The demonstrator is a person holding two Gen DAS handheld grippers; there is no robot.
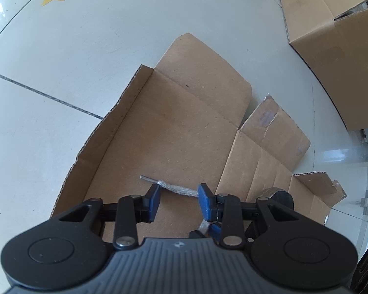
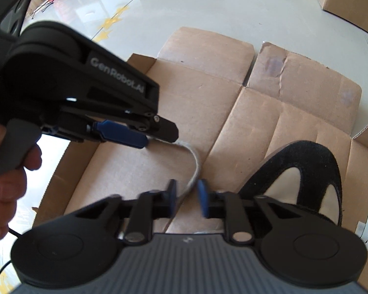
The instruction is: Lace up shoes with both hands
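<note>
Shoelace (image 2: 195, 169) between parted right hand-held gripper (image 2: 187, 196) fingers, shoe (image 2: 331, 171) beside

Ahead of you the flattened cardboard (image 1: 174, 122) lies bare. The lace (image 2: 192, 171) crosses between both sets of fingers, the shoe (image 2: 306, 171) blocks your right side, and a big box (image 1: 331, 49) stands far right.

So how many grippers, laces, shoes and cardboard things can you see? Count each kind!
Grippers: 2, left gripper, right gripper
Shoelaces: 1, grey shoelace
Shoes: 1, black shoe
Cardboard: 2, flattened cardboard sheet, closed cardboard box
Total: 6
</note>
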